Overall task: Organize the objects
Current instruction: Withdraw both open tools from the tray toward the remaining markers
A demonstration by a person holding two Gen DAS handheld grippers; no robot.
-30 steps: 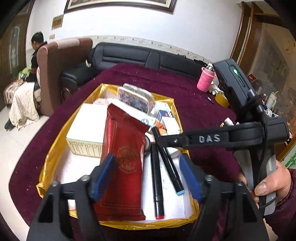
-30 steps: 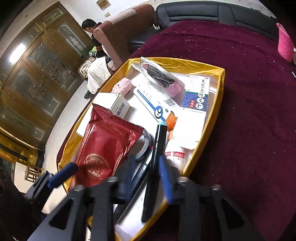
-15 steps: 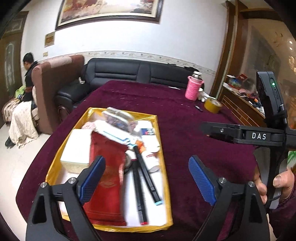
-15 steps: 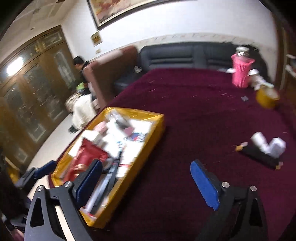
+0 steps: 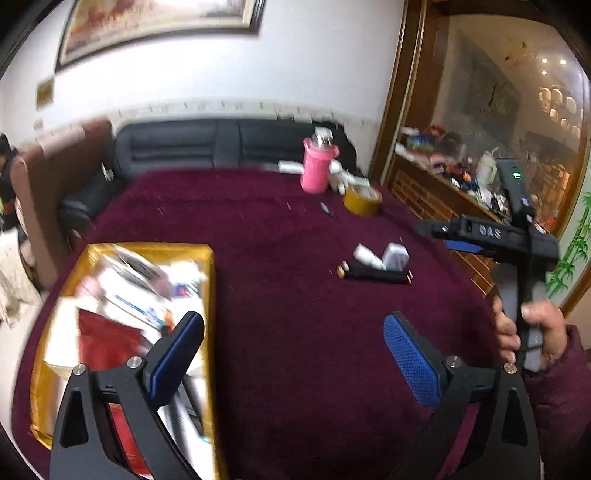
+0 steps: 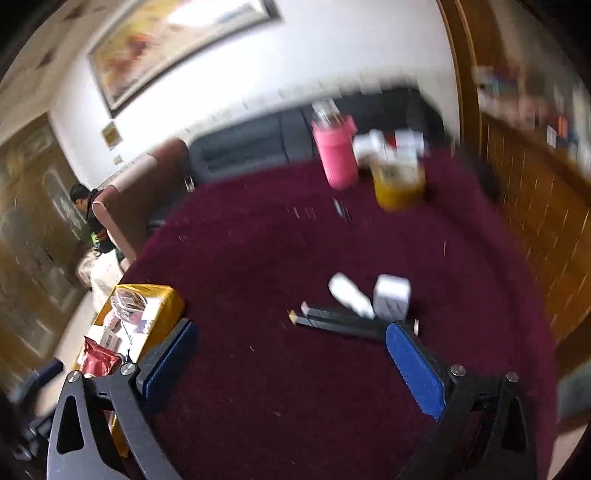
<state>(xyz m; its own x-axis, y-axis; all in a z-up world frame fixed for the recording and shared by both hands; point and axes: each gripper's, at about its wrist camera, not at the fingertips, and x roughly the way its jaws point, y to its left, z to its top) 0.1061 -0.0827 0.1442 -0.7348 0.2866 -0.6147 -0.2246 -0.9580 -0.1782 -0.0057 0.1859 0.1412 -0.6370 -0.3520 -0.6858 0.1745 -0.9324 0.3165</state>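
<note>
Both your left gripper (image 5: 291, 354) and right gripper (image 6: 291, 365) are opening, jaws empty, over the fuzzy maroon table (image 5: 288, 295); the glossy gold tray (image 5: 210, 295) sits at its left edge.

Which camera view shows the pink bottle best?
The left wrist view: the pink bottle stands sharp and upright at the far table edge. The right wrist view shows the same bottle larger but smeared by motion blur.

Sofa (image 5: 207, 146), wall pic (image 5: 155, 26), armchair (image 5: 62, 177).
</note>
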